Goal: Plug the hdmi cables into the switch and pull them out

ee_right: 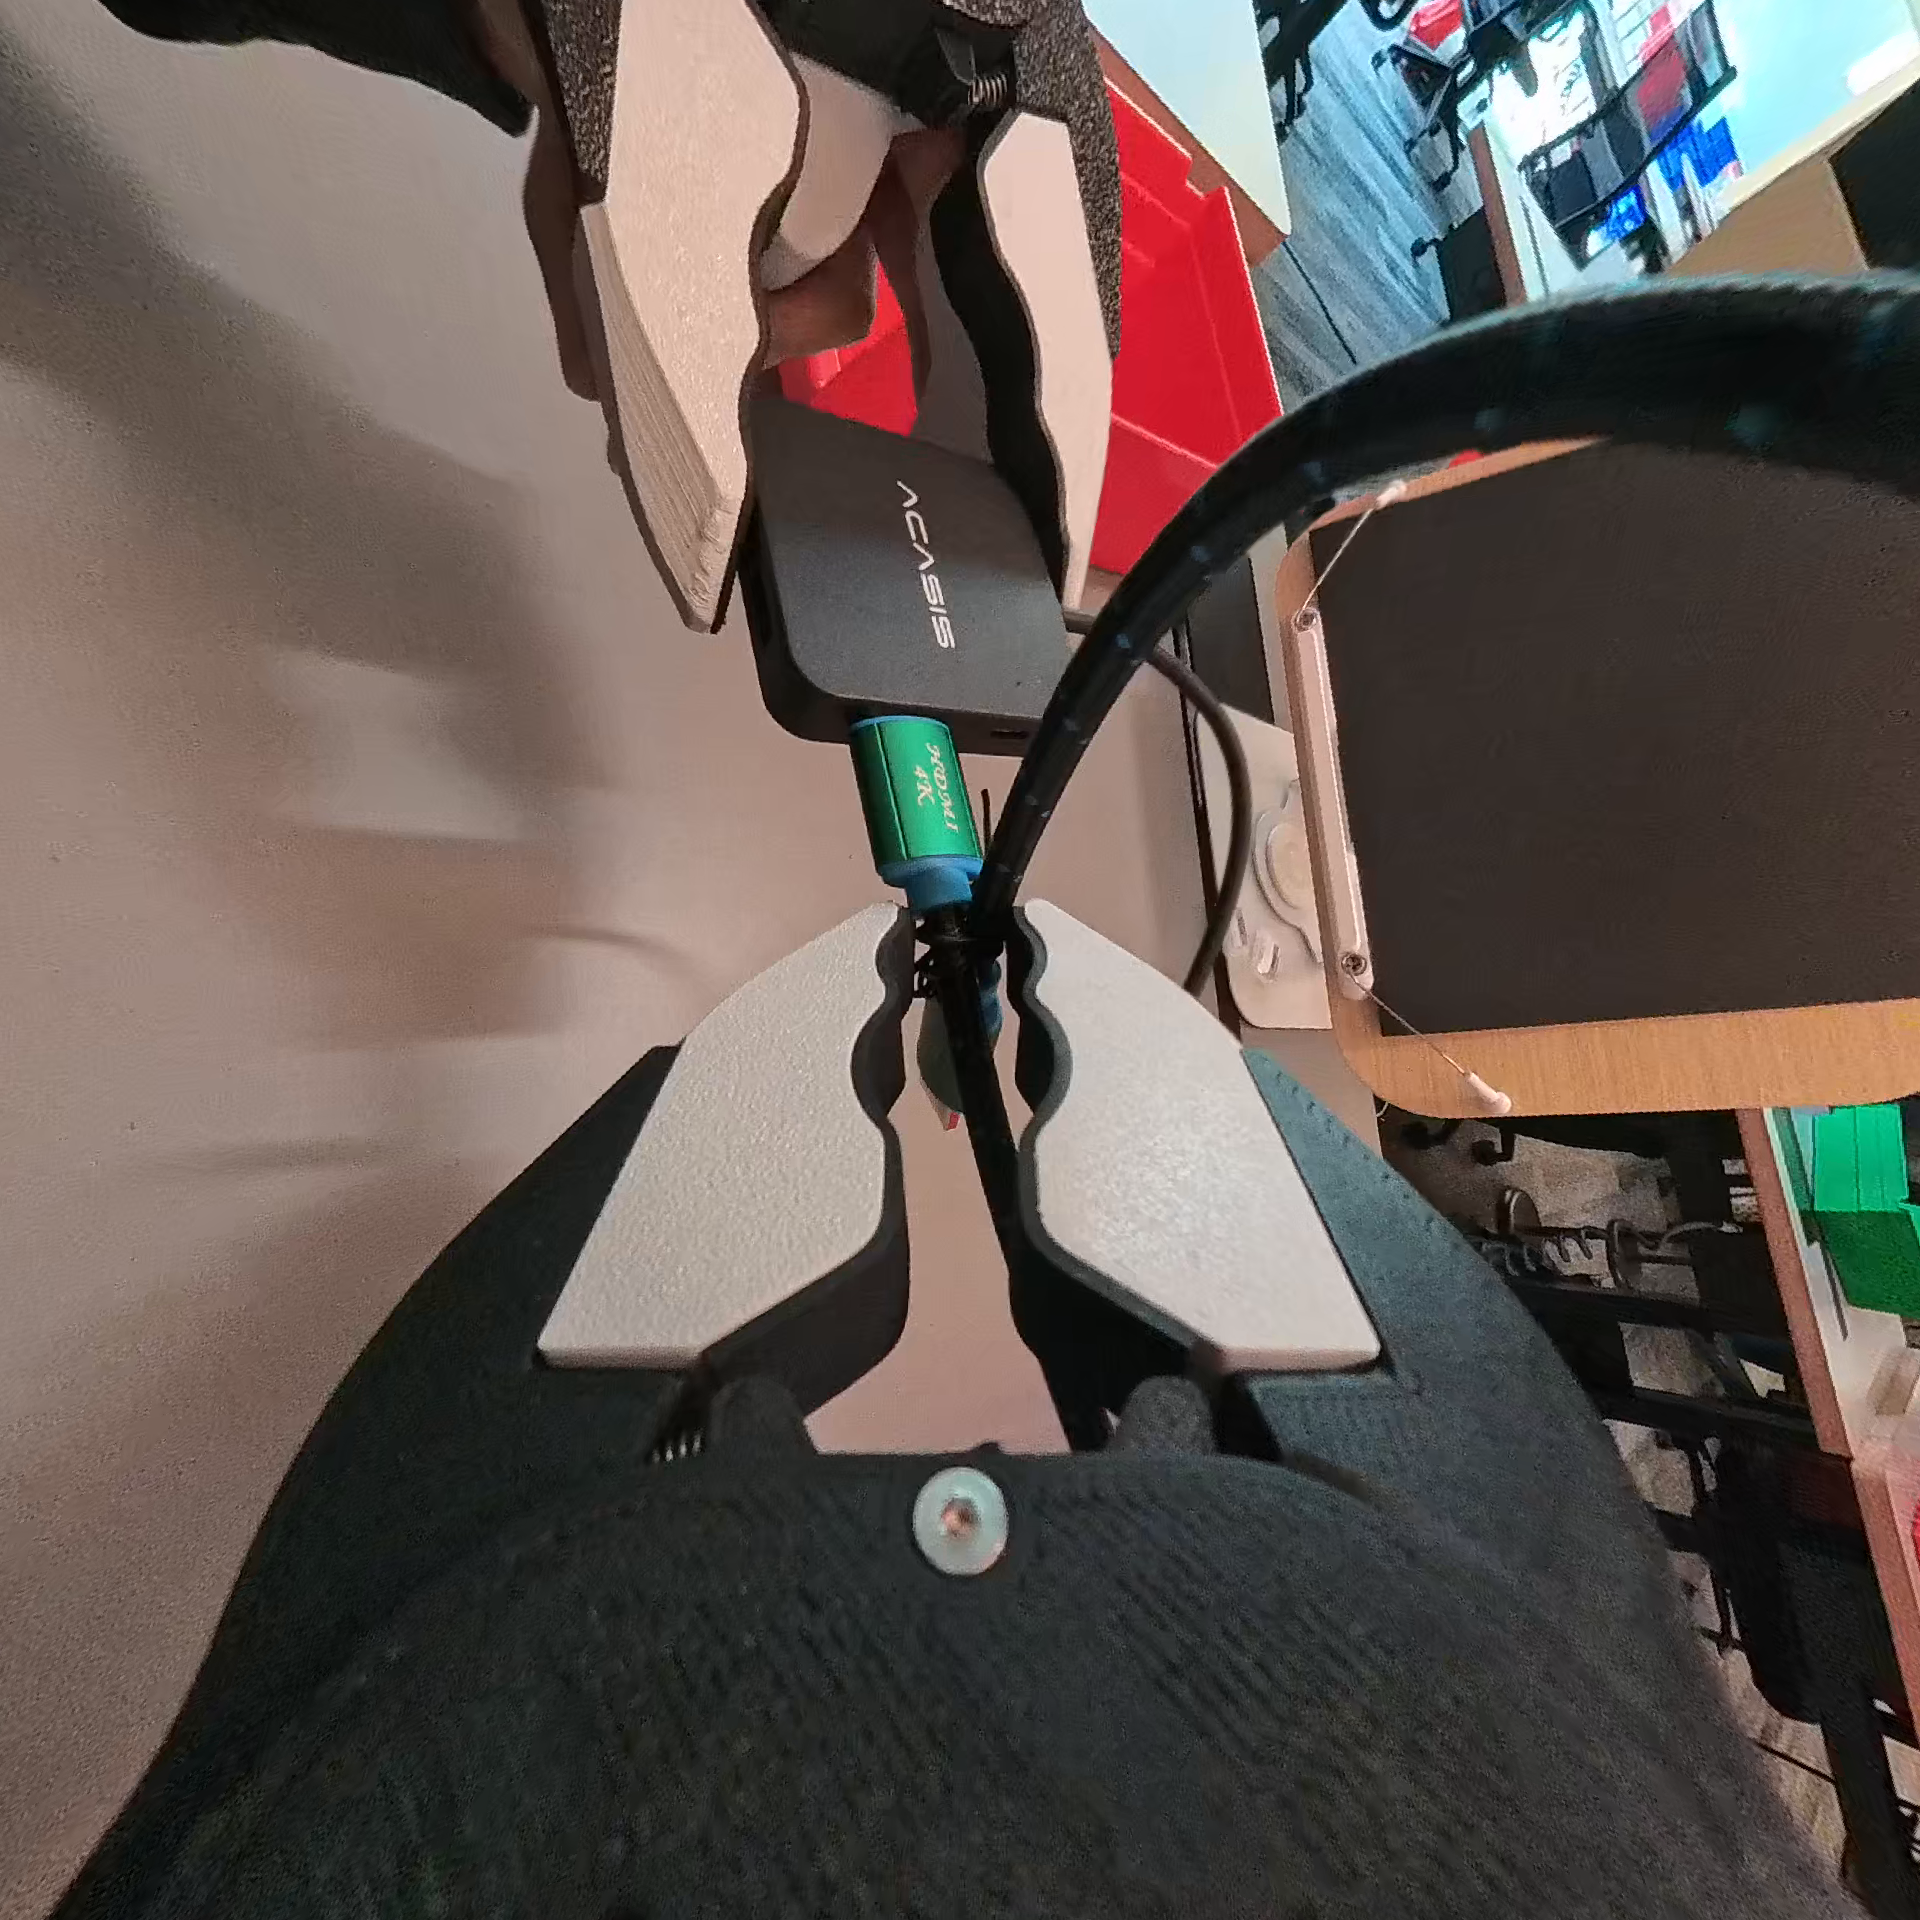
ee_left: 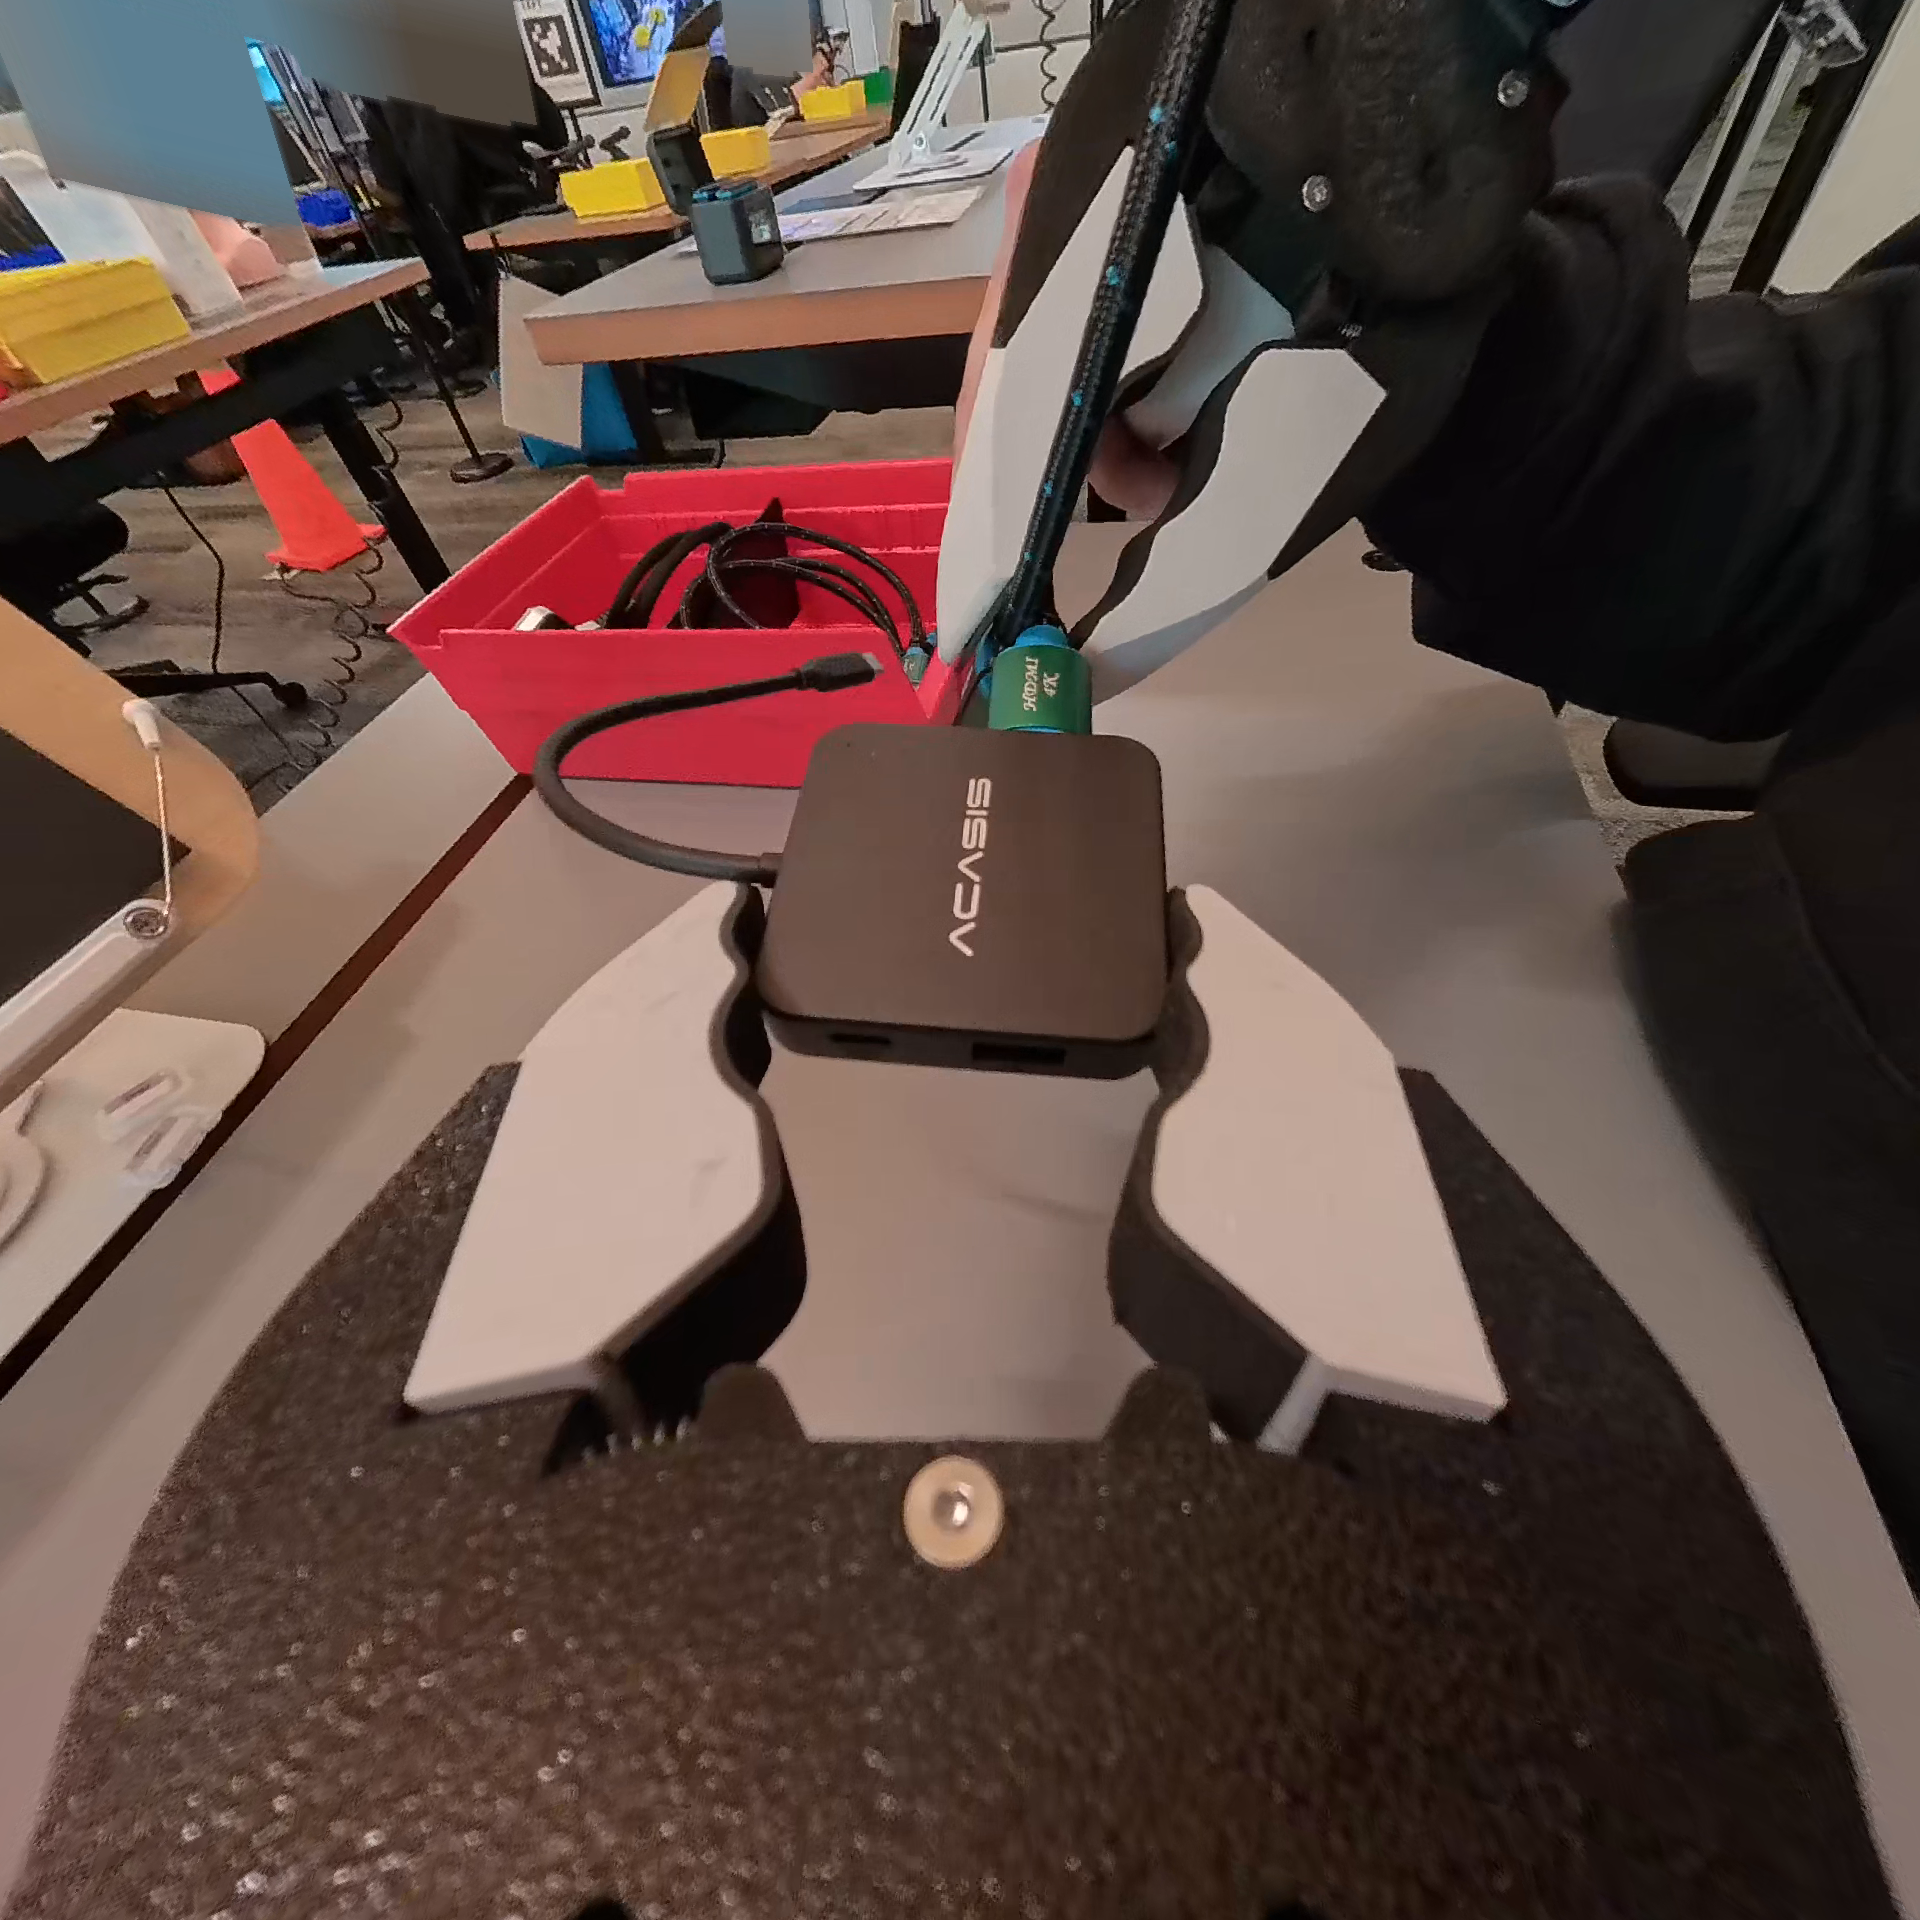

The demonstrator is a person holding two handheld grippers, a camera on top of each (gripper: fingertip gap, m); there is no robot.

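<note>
A flat black switch [ee_left: 966,883] lies on the grey table [ee_left: 1351,831]. My left gripper [ee_left: 966,935] is shut on its two sides, near its front end. A green HDMI plug [ee_left: 1039,691] sits in the switch's far edge. It also shows in the right wrist view [ee_right: 914,800], seated in the switch [ee_right: 914,582]. My right gripper [ee_right: 961,925] is shut on the black braided cable [ee_right: 982,1049] just behind the plug's blue collar. The cable loops up and right [ee_right: 1455,395]. The right gripper appears in the left wrist view [ee_left: 1029,634], and the left gripper in the right wrist view [ee_right: 894,582].
A red bin [ee_left: 675,665] with more coiled cables stands behind the switch. The switch's own short black lead [ee_left: 644,769] curves left toward the bin. A wood-framed dark panel [ee_right: 1621,748] stands at the table's left side. Other desks with yellow boxes [ee_left: 83,312] and an orange cone [ee_left: 296,499] lie beyond.
</note>
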